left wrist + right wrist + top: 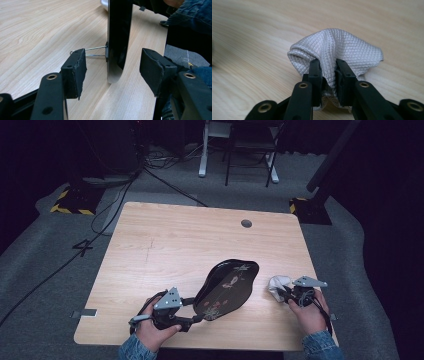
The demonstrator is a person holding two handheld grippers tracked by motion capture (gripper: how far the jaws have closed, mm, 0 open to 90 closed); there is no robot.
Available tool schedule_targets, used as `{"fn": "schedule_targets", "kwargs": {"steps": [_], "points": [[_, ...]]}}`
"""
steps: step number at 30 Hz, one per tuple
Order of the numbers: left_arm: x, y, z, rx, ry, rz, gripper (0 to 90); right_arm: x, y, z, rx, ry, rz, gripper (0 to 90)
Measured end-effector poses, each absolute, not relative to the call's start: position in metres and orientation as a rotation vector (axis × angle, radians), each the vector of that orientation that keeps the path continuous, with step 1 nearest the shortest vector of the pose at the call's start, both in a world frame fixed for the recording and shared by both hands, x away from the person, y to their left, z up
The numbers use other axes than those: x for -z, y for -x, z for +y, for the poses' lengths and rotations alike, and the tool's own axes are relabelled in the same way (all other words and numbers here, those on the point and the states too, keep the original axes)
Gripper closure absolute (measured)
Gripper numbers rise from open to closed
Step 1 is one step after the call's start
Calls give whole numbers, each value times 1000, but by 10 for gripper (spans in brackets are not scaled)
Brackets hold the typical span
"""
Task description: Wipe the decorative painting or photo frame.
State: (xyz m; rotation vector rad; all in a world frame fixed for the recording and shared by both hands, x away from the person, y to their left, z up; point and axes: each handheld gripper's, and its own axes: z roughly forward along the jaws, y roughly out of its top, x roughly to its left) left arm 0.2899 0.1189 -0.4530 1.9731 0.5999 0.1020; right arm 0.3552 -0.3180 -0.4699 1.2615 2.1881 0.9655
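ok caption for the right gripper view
Right gripper pinching a bunched grey quilted cloth on the light wooden table.

We look down on a pale wood-grain worktop (165, 245) with rounded corners, lit brightly while the room around it falls into darkness. A small round grey cap (246, 223) sits in its surface toward one o'clock. Grey carpet (45, 265) covers the floor on every side. At twelve o'clock we see the white leg of a desk (204, 155) and a dark folding chair (250, 150). At ten o'clock a dark stand rests on a base with yellow-and-black hazard tape (70, 202), and black cables (115, 200) trail from it across the carpet. At two o'clock a slanted black pole (330, 160) rises from a second taped base (307, 210).
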Motion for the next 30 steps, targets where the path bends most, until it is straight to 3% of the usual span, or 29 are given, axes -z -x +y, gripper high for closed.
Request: {"fn": "schedule_targets", "kwargs": {"steps": [14, 30], "points": [[451, -269, 131, -155, -1961, 645, 388, 407, -299, -293, -1198, -1074, 2092, 764], [442, -284, 123, -166, -1944, 636, 388, 351, -289, -250, -1395, -847, 2103, 764]]}}
